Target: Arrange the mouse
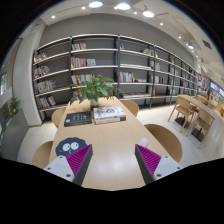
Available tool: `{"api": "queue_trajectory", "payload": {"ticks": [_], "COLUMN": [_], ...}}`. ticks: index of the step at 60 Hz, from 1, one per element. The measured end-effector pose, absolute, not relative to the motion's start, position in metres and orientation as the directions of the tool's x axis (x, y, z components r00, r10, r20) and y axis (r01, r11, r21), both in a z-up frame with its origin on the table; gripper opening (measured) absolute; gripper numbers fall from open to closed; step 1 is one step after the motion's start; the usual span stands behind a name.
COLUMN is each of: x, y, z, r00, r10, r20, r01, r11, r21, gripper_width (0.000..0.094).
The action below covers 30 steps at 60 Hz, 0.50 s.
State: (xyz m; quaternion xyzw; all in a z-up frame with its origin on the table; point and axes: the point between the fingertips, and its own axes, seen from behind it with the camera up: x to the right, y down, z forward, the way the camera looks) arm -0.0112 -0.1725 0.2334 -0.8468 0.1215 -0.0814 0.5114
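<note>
gripper view | above table (105, 150), facing bookshelves (110, 70) (wide-angle, far off)

From my seat at the controls, the gripper (108, 165) shows magenta pads (150, 160) on pale grey-white fingers. I see a light tan wooden table (105, 150) running away from them. Near the left finger lies a dark grey mouse pad (70, 149) printed with a cartoon face, white eyes and a pink patch below. At the far end sits a plant (96, 88) with green leaves, and books (108, 114) with pale covers beside it. Beyond, the shelves (110, 65) have dark frames and rows of multicoloured spines. The chairs (165, 140) match the table's tan, and the ceiling (120, 12) is white.
</note>
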Motion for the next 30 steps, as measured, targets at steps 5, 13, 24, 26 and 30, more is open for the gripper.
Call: {"api": "queue_trajectory", "payload": {"ticks": [5, 13, 24, 26, 30], "x": [-0.017, 0.001, 0.057, 0.076, 0.105], "y": [-0.170, -0.173, -0.178, -0.189, -0.183], "z": [0.233, 0.182, 0.100, 0.096, 0.072], "r00": [0.961, 0.973, 0.972, 0.972, 0.969], "r10": [-0.277, -0.230, -0.232, -0.235, -0.245], "r20": [0.017, 0.019, 0.028, 0.026, 0.027], "r01": [-0.120, -0.104, -0.121, -0.128, -0.141], "r11": [-0.471, -0.510, -0.600, -0.613, -0.643], "r21": [-0.874, -0.854, -0.791, -0.780, -0.752], "gripper_width": [0.0864, 0.0862, 0.0864, 0.0866, 0.0864]}}
